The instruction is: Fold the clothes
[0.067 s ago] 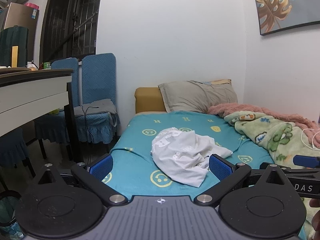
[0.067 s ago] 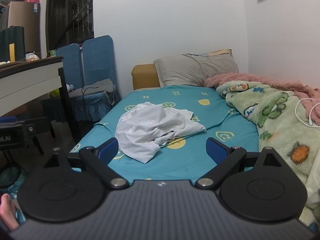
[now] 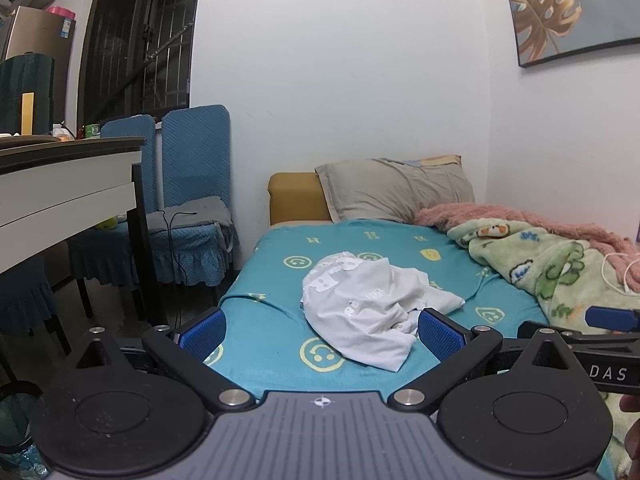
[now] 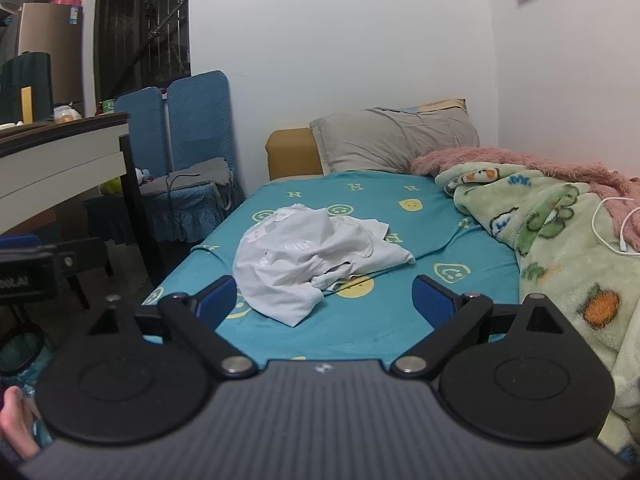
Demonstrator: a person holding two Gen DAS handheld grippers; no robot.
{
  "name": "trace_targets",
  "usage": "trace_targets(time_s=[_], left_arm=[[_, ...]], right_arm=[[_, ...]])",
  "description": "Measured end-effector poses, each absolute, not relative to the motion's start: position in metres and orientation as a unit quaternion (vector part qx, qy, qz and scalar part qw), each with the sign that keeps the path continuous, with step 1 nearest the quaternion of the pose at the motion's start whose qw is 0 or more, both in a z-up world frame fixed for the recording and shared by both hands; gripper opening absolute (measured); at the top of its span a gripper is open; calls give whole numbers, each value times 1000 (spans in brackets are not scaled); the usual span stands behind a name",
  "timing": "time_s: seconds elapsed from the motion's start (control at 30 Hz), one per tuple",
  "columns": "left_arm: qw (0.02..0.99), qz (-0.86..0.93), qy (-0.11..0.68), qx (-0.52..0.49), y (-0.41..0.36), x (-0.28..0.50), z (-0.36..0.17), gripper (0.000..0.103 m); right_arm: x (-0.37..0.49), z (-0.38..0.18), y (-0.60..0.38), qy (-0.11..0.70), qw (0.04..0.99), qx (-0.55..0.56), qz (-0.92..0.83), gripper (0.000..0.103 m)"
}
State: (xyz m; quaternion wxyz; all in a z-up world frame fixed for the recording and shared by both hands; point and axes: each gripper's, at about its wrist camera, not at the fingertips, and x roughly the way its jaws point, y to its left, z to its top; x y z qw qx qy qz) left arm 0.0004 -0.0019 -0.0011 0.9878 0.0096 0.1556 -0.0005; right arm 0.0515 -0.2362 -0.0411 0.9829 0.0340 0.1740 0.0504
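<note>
The left gripper (image 3: pixel 322 334) is held level over the foot of the bed with its blue-padded fingers (image 3: pixel 203 334) spread wide and nothing between them. The right gripper (image 4: pixel 325 302) is in the same state, fingers (image 4: pixel 434 300) wide apart and empty, hovering short of the mattress edge; in the left wrist view its blue tip (image 3: pixel 610 317) shows at the right side. Just ahead of both lies the white shirt (image 3: pixel 370 314), a crumpled heap with a pale print, resting on the turquoise sheet (image 3: pixel 276 288) with yellow smiley faces, near the middle of the bed's width and touching neither gripper. To the right of the shirt a green cartoon blanket (image 4: pixel 552 236) is bunched along the wall side, with a pink fleece blanket (image 4: pixel 520 162) behind it and a white cable (image 4: pixel 608 224) lying on top. At the head of the bed a grey pillow (image 3: pixel 396 190) leans against a mustard headboard (image 3: pixel 294 196). Left of the bed stand blue-covered chairs (image 3: pixel 192 184) and a white-edged table (image 3: pixel 64 184).
</note>
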Motion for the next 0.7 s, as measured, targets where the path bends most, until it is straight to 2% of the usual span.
trace_targets(time_s=[0.7], left_arm=[[985,-4,170,35,-11,1,-6,103]], right_arm=[[45,-37,-239,171,983,43,47,96]])
